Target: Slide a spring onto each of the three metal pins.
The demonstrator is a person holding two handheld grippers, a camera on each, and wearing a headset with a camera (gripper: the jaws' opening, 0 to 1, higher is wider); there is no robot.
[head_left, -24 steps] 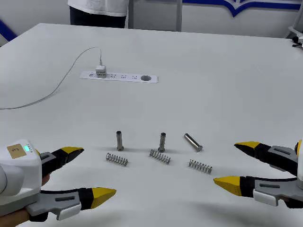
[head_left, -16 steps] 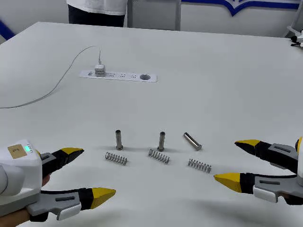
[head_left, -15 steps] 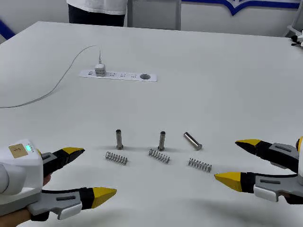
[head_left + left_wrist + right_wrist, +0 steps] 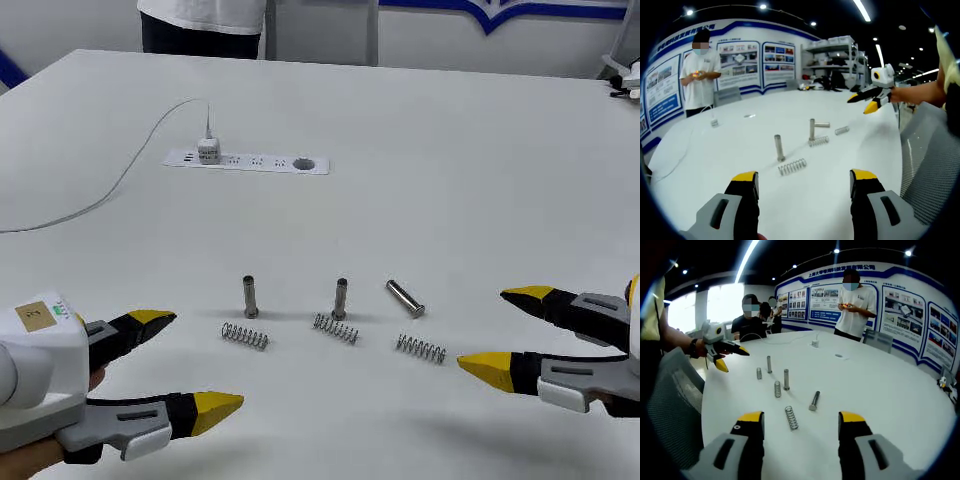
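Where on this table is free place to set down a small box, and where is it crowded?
Bare table lies between the power strip and the pins, and widely to the right of both. A smaller free strip lies before the springs, between the left gripper and right gripper. Pins and springs are crowded; a cable crosses the far left.

On the white tabletop [image 4: 480, 170], three short steel pins are set in a row: the left pin [image 4: 250, 296] and the middle pin [image 4: 341, 298] upright, the right pin [image 4: 405, 298] lying flat. Just before each, a coiled wire spring is laid: left spring [image 4: 245, 336], middle spring [image 4: 336, 329], right spring [image 4: 421, 348]. A white power strip [image 4: 246, 160] is placed well behind.
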